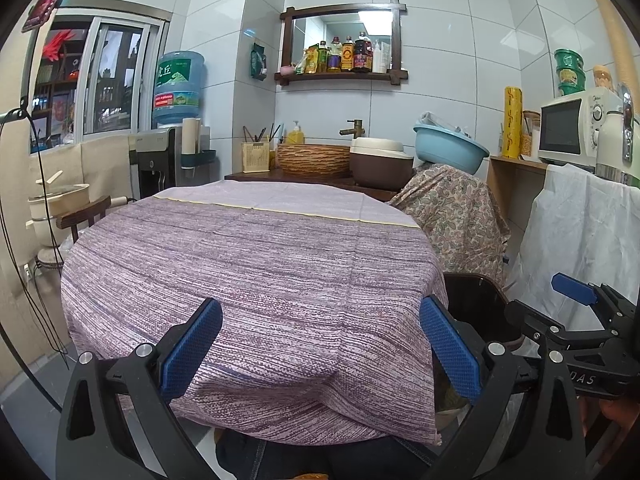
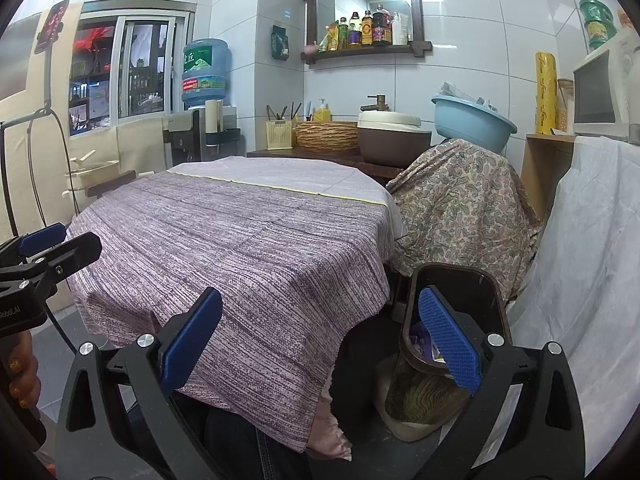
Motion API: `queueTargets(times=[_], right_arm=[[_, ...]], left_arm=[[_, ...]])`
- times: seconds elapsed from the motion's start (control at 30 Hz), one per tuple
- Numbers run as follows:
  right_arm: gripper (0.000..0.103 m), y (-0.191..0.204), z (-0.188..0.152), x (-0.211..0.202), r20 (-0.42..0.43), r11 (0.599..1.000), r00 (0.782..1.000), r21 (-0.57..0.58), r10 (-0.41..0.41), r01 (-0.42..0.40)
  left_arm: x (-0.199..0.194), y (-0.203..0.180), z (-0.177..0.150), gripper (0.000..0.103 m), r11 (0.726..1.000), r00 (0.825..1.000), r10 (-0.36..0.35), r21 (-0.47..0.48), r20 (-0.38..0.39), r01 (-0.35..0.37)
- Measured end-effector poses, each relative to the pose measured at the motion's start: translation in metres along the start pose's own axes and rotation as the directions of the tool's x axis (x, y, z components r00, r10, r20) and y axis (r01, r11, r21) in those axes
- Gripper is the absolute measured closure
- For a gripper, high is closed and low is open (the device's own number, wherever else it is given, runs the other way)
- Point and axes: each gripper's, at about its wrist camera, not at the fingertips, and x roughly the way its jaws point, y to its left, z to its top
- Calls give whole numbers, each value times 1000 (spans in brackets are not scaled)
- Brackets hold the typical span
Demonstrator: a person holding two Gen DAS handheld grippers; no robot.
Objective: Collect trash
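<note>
A round table under a purple woven cloth (image 1: 248,264) fills the middle of both views (image 2: 240,240). My left gripper (image 1: 320,346) is open over its near edge, with nothing between the blue pads. My right gripper (image 2: 320,342) is open too and holds nothing. It spans the table's right corner and a dark bin (image 2: 476,300) on the floor, whose rim lies behind the right pad. Colourful wrappers (image 2: 422,340) lie inside the bin. The bin's top (image 1: 472,292) also shows past the table edge in the left wrist view. Each gripper appears at the edge of the other's view, the right (image 1: 556,304) and the left (image 2: 60,244).
A paisley-covered object (image 2: 464,200) with a blue basin (image 2: 472,120) on top stands right behind the bin. A white sheet (image 2: 580,260) hangs at the right under a microwave (image 1: 576,128). A counter with a rice cooker (image 2: 392,136) is at the back, and a chair (image 1: 84,212) at the left.
</note>
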Motion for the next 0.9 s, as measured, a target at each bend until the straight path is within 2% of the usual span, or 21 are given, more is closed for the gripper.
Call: queueTargets(times=[0.9], right_arm=[[6, 1, -3, 1, -4, 1000, 1000, 0, 1, -1]], left_arm=[[-3, 0, 0, 5, 1000, 1000, -8, -6, 7, 8]])
